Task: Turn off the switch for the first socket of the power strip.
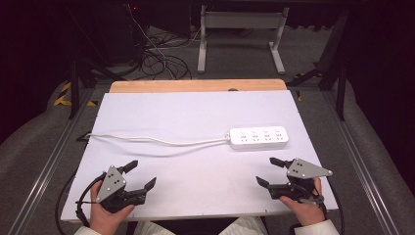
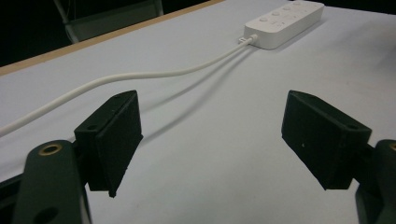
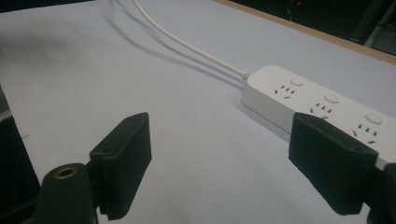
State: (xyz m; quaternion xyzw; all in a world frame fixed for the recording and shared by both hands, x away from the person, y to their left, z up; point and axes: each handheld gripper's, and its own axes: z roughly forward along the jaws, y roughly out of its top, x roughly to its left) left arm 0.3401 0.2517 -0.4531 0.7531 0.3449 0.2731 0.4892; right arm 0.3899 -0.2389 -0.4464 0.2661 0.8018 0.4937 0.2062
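- Power strip (image 1: pixel 259 137): white, lying flat toward the right of the white table (image 1: pixel 161 186), just beyond the right gripper (image 1: pixel 266 172); its cord (image 1: pixel 156 140) trails off to the left edge.
- Handling, as judged: a rigid, light plastic body with smooth, possibly slippery faces; a hold across the narrow width is advised. The cord is limp and may drag.
- Right gripper: jaws spread wide, nothing between them.
- Left gripper (image 1: pixel 142 175): jaws likewise spread and empty.
- Writing: no brand or label can be read.
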